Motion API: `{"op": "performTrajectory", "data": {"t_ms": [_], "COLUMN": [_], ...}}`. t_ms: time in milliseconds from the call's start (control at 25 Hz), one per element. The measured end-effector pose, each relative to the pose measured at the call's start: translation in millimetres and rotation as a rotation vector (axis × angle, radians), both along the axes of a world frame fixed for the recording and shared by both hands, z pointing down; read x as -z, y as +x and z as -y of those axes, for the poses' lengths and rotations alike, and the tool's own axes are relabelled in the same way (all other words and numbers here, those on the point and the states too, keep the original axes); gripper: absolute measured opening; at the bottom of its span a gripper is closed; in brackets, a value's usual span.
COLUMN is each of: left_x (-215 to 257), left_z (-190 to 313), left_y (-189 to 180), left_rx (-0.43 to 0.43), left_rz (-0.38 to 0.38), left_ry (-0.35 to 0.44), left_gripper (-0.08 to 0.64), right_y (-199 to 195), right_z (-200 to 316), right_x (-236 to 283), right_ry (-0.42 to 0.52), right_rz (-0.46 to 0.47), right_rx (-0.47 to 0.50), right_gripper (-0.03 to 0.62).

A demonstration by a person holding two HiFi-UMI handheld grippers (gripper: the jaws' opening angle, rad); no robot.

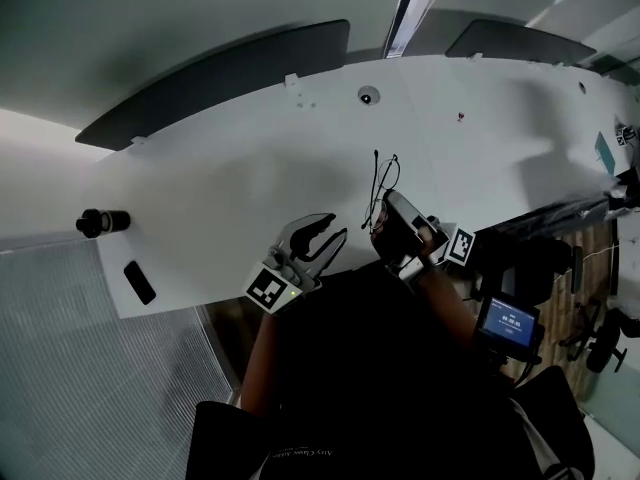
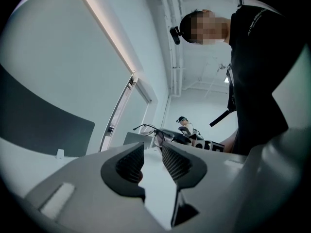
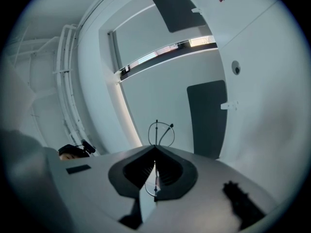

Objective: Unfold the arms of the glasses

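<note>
The thin dark wire-frame glasses [image 1: 384,176] stand off the white table [image 1: 250,168], pinched at their near end by my right gripper [image 1: 384,206]. In the right gripper view the jaws [image 3: 155,165] are shut on the frame, and a lens ring [image 3: 160,132] rises above the tips. My left gripper [image 1: 336,230] hovers just left of the glasses, apart from them. Its jaws [image 2: 151,161] are open with nothing between the ribbed pads [image 2: 175,161]. Beyond them the left gripper view shows the glasses [image 2: 156,132] and the right gripper [image 2: 197,141].
A black cylindrical object [image 1: 103,222] and a flat black slab [image 1: 139,282] lie at the table's left end. Two dark panels [image 1: 215,83] [image 1: 520,40] stand along the far edge. A device with a lit screen [image 1: 508,320] sits low at the right.
</note>
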State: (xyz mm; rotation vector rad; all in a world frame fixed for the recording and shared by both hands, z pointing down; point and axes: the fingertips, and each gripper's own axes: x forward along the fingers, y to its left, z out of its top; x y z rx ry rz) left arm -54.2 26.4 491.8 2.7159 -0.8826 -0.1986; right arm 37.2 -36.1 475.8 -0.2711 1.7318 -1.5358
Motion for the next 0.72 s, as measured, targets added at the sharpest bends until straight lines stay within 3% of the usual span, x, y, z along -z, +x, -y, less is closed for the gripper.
{"op": "performTrajectory", "data": {"t_ms": [280,720], "left_x": [-5,-4], "left_z": [-10,-11], "left_y": [10,20], "left_rx": [-0.033,-0.078], "left_rz": [0.096,0.104], "left_ry": [0.022,0.037], "left_gripper": [0.123,0.121], "right_y": [-15,-23], "right_z": [0,-5], "right_x": [-3,-8], "right_ry": [-0.035,-0.045], "right_rz": [-0.009,-0.022], "right_rx": [0.025,0.048], "right_gripper": [0.009,0.009]}}
